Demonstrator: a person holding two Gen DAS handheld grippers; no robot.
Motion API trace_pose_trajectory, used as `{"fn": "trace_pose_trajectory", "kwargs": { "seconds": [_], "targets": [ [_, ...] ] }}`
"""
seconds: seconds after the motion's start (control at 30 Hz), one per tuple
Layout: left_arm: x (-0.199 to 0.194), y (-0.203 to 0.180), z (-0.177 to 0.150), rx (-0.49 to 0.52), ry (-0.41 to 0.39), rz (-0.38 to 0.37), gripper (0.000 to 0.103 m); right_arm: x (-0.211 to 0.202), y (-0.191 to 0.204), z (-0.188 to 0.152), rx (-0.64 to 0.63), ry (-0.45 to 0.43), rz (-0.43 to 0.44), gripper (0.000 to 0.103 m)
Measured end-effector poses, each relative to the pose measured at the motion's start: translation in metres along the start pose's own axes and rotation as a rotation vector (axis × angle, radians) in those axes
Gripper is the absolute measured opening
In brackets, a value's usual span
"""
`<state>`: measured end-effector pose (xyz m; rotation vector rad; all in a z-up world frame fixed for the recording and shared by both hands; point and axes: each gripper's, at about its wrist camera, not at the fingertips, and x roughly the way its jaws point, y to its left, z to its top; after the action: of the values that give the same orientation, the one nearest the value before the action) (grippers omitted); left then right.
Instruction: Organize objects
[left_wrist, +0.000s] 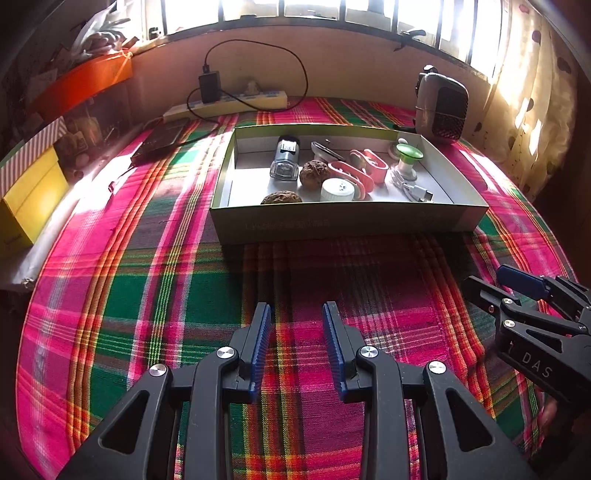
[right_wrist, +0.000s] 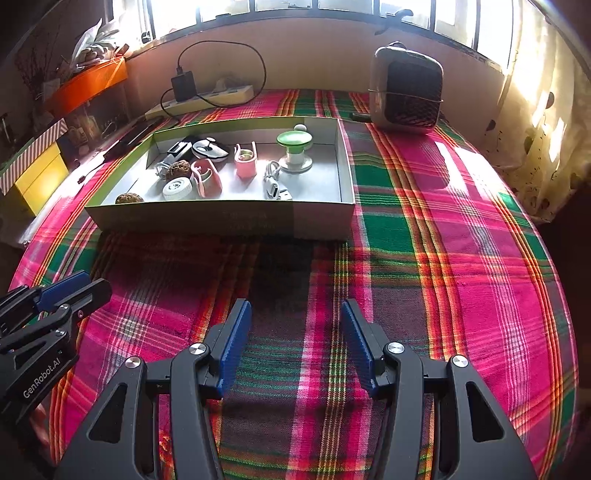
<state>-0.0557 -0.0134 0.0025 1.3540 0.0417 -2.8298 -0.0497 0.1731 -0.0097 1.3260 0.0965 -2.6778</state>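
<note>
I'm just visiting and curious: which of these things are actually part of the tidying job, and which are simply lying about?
Part of the job:
- shallow grey cardboard box
- pink plastic clips
- green-topped plastic spool
- white round cap
- white coiled cable
- brown rough balls

Lying about:
- grey desk fan
- white power strip
- yellow box
- orange box

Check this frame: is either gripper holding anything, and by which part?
Nothing is held. The left gripper and right gripper both stand open over the plaid cloth, short of the box.
</note>
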Motion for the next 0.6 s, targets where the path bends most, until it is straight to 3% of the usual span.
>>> {"fn": "trace_pose_trajectory", "kwargs": {
  "seconds": [0.2,0.33,0.6],
  "targets": [
    [0.0027,-0.001,0.0004,0.001,-0.008,0.006,0.027,0.0005,-0.0005,-0.0002,-0.002,-0.012,-0.019,0.052],
    [0.0051,-0.0029,0.002,0.003,-0.011,0.014,0.027,0.0028,-0.0039,0.0014,0.017,-0.004,-0.048,0.067],
    [0.0061,-0.0029,0.0029,0.004,-0.01,0.015,0.029,0.0044,-0.0056,0.0022,0.025,-0.001,-0.045,0.068]
  ]
}}
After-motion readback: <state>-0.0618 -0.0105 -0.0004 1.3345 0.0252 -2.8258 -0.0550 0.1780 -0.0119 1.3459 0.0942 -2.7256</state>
